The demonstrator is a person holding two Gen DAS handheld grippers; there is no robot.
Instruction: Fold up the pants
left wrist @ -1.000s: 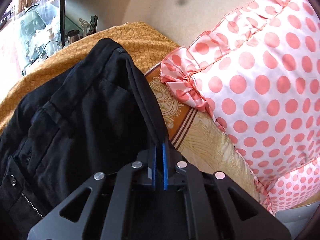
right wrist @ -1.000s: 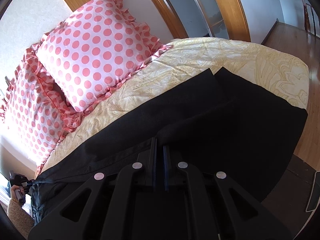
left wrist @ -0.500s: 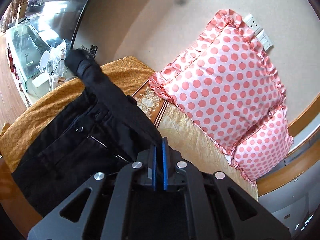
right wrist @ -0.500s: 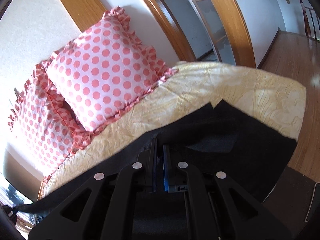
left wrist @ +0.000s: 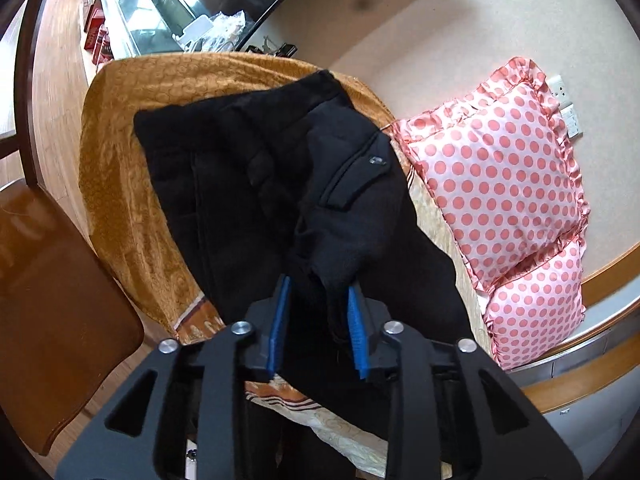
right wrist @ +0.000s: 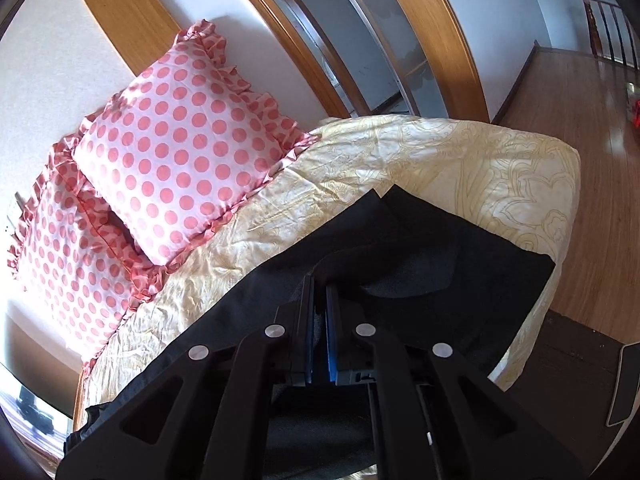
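Left gripper [left wrist: 318, 314] stands wide open over the black pants [left wrist: 280, 184], a loose bunch of waist fabric hanging between its blue pads [left wrist: 357, 332] and brushing one of them. Right gripper [right wrist: 319, 328] is pinched nearly closed on a leg fold of the pants [right wrist: 420, 264], which lie along the bed [right wrist: 440, 160] beside the polka-dot pillows [right wrist: 180, 160]. Likely risks: the released waist end may slump crooked or snag on the pad, and any right-hand pull could drag the leg off the bed's edge.
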